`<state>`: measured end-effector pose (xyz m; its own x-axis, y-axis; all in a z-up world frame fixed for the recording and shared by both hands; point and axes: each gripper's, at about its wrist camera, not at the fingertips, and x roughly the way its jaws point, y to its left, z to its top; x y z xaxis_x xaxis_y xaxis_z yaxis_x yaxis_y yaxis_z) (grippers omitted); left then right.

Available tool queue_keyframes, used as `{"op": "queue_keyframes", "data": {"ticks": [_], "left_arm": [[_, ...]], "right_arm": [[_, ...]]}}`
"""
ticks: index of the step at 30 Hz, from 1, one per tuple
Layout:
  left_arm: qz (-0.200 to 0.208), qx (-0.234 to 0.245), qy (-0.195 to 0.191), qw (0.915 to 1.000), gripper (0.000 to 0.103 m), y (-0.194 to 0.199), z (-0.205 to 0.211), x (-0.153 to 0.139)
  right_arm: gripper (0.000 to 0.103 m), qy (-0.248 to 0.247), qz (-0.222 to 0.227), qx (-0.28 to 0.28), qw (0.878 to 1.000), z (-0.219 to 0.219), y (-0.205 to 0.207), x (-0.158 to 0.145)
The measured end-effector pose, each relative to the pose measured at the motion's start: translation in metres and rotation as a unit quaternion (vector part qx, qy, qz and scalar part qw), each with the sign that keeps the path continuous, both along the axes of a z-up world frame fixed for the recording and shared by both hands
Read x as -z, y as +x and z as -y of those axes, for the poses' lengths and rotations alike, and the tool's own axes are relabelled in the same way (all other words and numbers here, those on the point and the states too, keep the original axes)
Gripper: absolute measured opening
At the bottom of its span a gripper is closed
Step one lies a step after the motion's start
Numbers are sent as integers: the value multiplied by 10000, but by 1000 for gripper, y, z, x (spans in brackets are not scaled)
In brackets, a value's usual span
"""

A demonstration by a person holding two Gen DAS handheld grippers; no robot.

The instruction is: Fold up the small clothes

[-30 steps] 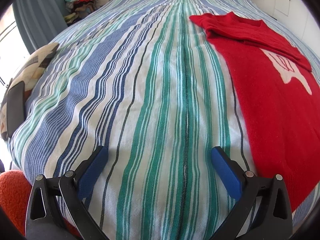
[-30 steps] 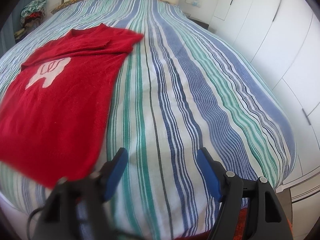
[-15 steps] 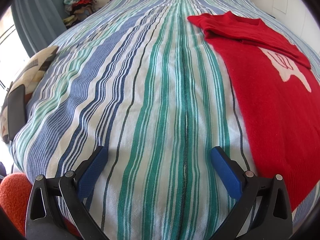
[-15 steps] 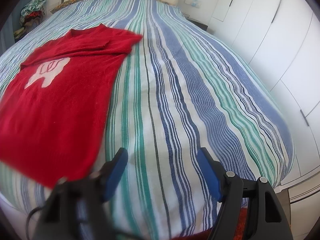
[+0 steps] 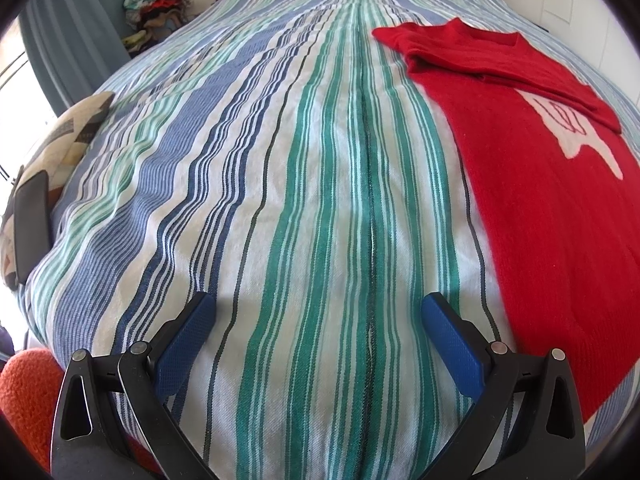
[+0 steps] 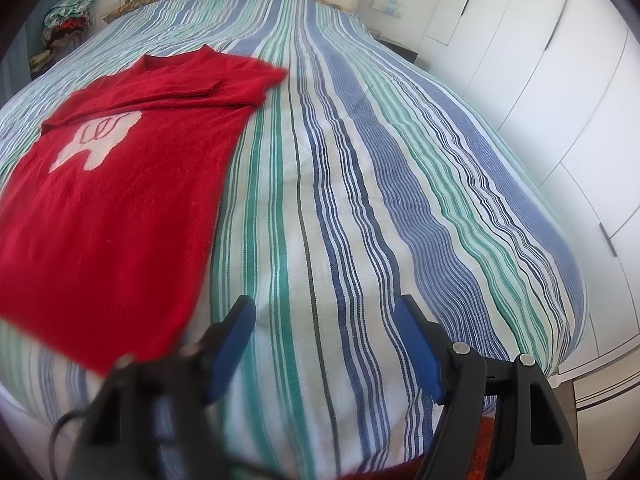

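While both tongs gape — red sweater (image 6: 120, 200) lies flat.

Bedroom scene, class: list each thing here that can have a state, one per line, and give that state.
Red sweater: flat on the bed, both sleeves folded across the chest, body not yet folded.
Striped bedspread: spread over the bed, slightly rippled.
Left gripper: open, holding nothing.
Right gripper: open, holding nothing.
Wardrobe doors: closed.
Clothes pile: heaped, unfolded.
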<state>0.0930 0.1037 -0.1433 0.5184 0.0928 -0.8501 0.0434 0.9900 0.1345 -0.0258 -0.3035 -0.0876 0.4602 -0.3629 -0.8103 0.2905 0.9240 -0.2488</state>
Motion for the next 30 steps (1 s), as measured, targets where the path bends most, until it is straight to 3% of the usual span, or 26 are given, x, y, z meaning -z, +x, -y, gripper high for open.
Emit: {"op": "queue_keyframes", "data": {"ticks": [13, 17, 21, 24, 25, 27, 30], "left_arm": [[9, -18, 5, 10000, 103, 0, 0, 1], [-258, 84, -196, 9994, 101, 1, -3, -13], [-257, 505, -1196, 9912, 101, -21, -3, -42], [-635, 1012, -1835, 9757, 100, -34, 15, -39], [-796, 1162, -1948, 9707, 98, -35, 25, -34], [-980, 1332, -1924, 9673, 82, -35, 42, -25], [-981, 1423, -1747, 9693, 82, -35, 54, -21]], "right_arm": [[72, -3, -57, -11, 10000, 1, 0, 4], [72, 126, -5, -17, 9999, 5, -1, 2], [72, 675, 510, -92, 9964, 18, -12, -28], [72, 1785, 807, -560, 9790, 22, -18, -49], [72, 2330, 744, -722, 9669, 22, -17, -49], [72, 3210, 272, -903, 9424, 17, -7, -35], [70, 3585, -365, -947, 9280, 8, 4, -6]]}}
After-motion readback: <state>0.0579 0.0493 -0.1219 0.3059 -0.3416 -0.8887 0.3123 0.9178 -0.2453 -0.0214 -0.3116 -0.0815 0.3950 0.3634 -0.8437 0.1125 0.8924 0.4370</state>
